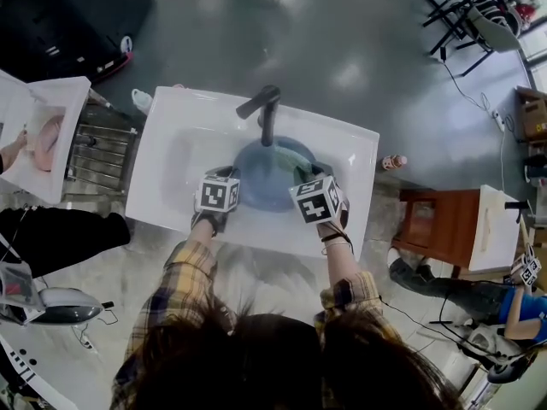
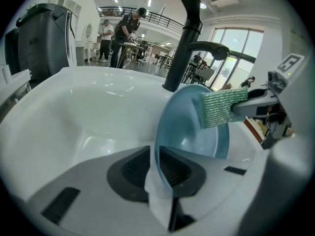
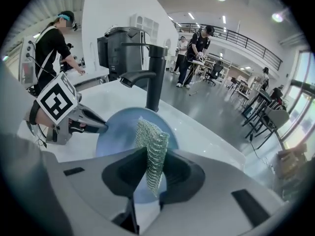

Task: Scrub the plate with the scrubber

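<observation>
plate 1 (image 1: 267,182) | scrubber 1 (image 3: 153,149) | tap 1 (image 1: 267,114) | tongs 2 — left tongs (image 2: 158,168), right tongs (image 3: 150,175)

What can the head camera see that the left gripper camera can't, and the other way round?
Only the head view: the person's yellow plaid sleeves, the metal wire rack left of the white sink, and the brown wooden stand on its right.

Only the left gripper view: the left gripper's jaws pinching the round blue plate's rim up close, and big windows far behind.

Both: that plate, the green mesh scrubber held by the right gripper, the black tap and the sink.
</observation>
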The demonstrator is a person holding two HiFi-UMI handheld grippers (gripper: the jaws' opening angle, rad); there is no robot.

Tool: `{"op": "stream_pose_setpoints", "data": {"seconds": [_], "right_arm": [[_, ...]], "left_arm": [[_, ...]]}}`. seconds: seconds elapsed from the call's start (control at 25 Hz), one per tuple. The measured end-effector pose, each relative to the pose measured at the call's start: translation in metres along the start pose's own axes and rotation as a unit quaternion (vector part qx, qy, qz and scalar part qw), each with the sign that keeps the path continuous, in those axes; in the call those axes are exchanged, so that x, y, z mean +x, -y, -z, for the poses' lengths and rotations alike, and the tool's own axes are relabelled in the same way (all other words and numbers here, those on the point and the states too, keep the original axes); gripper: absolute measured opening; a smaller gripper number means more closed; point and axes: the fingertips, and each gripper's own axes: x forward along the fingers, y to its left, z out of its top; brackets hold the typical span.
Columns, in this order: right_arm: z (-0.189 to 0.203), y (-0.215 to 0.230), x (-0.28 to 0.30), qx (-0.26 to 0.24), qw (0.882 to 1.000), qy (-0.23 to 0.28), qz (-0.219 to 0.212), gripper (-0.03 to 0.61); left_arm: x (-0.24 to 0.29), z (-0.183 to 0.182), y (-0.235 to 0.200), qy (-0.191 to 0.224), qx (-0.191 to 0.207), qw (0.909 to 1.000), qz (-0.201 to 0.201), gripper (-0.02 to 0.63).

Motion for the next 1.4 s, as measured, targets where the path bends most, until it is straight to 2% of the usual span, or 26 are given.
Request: {"op": "stream_pose_setpoints", "data": {"seconds": [0.12, 0.36, 0.52, 0.72, 0.88, 1.12, 1.4], "right_arm": [[-0.004, -0.002, -0.011, 0.010, 1.000, 0.013, -0.004, 0.097], [-0.013, 0.000, -0.039, 0.023, 0.999, 0.046, -0.001, 0.097], [-0.020, -0.001, -0.063, 0.048, 0.996, 0.071, -0.005, 0.097], [-0.035, -0.001, -0.091, 0.050, 0.993, 0.105, 0.001, 0.097], [-0.056, -0.001, -0.114, 0.055, 0.988, 0.145, 0.003, 0.097], [-0.091, 0.000, -0.151, 0.076, 0.973, 0.219, -0.006, 0.095], [-0.124, 0.000, -0.187, 0.074, 0.955, 0.287, -0.022, 0.095]], "left_arm": [[-0.006, -0.001, -0.004, 0.005, 0.001, 1.0000, -0.005, 0.094], [-0.027, -0.006, 0.001, 0.040, 0.036, 0.9984, -0.019, 0.107], [-0.049, -0.019, 0.013, 0.082, 0.051, 0.9951, -0.018, 0.109], [-0.082, -0.050, 0.034, 0.148, 0.069, 0.9865, -0.011, 0.109], [-0.114, -0.084, 0.056, 0.208, 0.086, 0.9742, 0.005, 0.109], [-0.173, -0.138, 0.095, 0.294, 0.118, 0.9480, 0.028, 0.107], [-0.226, -0.175, 0.122, 0.357, 0.130, 0.9238, 0.044, 0.058]]}}
